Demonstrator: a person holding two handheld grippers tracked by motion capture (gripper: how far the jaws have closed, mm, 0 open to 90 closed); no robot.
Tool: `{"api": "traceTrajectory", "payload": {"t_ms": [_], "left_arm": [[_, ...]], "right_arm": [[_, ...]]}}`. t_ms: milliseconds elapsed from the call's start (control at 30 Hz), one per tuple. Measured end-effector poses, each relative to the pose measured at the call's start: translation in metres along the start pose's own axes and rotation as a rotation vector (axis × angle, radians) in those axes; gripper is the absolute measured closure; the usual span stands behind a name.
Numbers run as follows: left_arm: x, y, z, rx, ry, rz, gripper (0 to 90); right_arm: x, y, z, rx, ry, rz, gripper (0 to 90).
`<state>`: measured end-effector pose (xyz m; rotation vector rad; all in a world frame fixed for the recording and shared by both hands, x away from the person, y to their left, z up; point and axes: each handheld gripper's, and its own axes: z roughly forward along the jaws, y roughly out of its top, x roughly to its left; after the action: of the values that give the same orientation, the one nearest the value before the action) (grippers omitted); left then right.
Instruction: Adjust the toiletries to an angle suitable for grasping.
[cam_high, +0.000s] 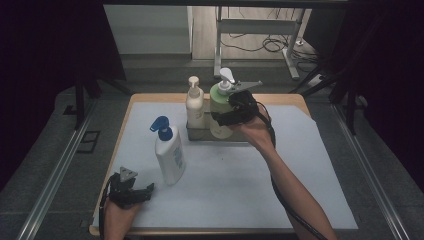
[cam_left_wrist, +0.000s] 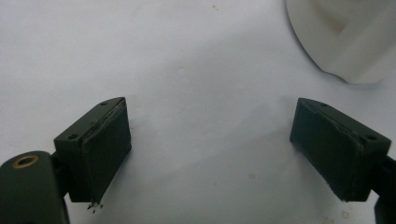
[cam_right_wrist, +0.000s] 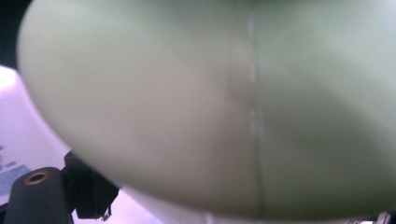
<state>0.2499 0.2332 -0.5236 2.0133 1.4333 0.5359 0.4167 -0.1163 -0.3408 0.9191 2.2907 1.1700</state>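
Note:
A pale green pump bottle stands at the right end of a small dark rack, beside a cream pump bottle. My right gripper reaches in from the right and is shut on the green bottle's body. In the right gripper view the green bottle looms close, and one black pad lies against its lower left side. My left gripper rests open near the table's front left corner. Its jaws stand wide apart over bare mat, with nothing between them.
A white bottle with a blue pump stands just right of and beyond the left gripper, its base showing ahead of the right jaw. A white mat covers the wooden table. Metal rails run along both sides.

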Motion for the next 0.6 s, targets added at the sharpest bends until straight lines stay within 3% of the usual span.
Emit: {"api": "traceTrajectory", "payload": {"t_ms": [600], "left_arm": [[0.000, 0.000, 0.000, 0.002, -0.001, 0.002, 12.1]], "right_arm": [[-0.021, 0.009, 0.022, 0.009, -0.061, 0.034, 12.3]]}}
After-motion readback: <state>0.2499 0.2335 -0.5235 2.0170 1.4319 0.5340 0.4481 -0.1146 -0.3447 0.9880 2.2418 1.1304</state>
